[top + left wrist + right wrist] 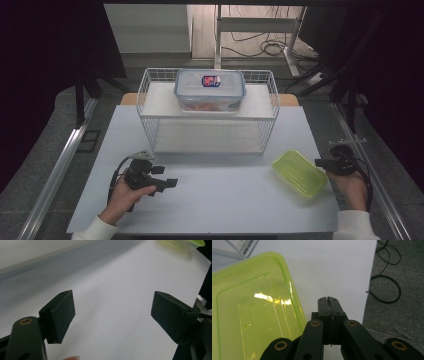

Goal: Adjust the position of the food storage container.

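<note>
- The yellow-green lid (300,172) was seen lying flat on the white table (210,200), near the table's right edge and in front of the right corner of the wire rack (150,127).
- In the right gripper view, the lid (254,310) was shown as translucent, with rounded corners and a raised rim, and light was reflected from its surface.
- The right gripper (320,162) was held just beside the lid's right end in the high view; whether it touched the rim could not be told.
- The right gripper (328,300) was clenched, its two black jaws pressed together with nothing gripped between them, and its tips were seen over bare table just beside the lid's edge.
- The left gripper (170,182) was held low over the front left part of the table, well apart from the lid, and was pointed toward the right.
- The left gripper (112,312) was released, its pads (62,315) set wide apart with only bare table seen between them; a corner of the lid (182,243) was visible far off at the top of that view.
- A clear lidded container (210,90) with a red and blue label was seen on the rack's upper shelf, with reddish contents inside.
- Cables (387,287) were seen on the grey floor beyond the table's edge.
</note>
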Demonstrator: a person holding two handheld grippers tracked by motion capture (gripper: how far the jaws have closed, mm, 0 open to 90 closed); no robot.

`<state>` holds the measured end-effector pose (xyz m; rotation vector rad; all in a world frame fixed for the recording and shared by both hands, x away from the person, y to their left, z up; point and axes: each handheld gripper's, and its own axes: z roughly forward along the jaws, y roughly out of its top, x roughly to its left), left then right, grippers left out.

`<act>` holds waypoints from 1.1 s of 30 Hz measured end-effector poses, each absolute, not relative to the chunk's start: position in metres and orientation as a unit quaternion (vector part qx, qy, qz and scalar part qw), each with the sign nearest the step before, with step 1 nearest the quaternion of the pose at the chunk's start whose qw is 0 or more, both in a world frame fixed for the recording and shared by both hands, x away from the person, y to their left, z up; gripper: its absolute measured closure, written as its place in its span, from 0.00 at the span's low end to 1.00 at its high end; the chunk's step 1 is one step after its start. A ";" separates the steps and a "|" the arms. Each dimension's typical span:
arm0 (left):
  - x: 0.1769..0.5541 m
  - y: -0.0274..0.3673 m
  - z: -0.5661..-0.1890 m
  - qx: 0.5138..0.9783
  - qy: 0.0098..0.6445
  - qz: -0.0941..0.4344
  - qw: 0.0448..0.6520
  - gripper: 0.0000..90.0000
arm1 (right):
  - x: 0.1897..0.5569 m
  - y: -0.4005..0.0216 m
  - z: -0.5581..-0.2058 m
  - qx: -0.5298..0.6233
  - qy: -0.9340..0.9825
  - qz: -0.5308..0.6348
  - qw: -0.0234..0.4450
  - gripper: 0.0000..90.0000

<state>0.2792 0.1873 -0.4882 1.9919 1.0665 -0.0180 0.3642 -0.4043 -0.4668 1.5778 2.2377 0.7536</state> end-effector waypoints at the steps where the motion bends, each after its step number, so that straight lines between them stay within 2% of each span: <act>1: 0.279 0.187 -0.488 0.797 0.427 -0.007 0.427 0.21 | 0.365 -0.402 -0.468 0.546 0.783 0.259 0.147 0.99; 23: 0.278 0.191 -0.487 0.796 0.428 -0.006 0.429 0.21 | 0.353 -0.351 -0.479 0.496 0.831 0.235 0.086 0.99; 33: 0.278 0.190 -0.487 0.798 0.427 -0.005 0.426 0.21 | 0.341 -0.305 -0.487 0.472 0.851 0.218 0.078 0.99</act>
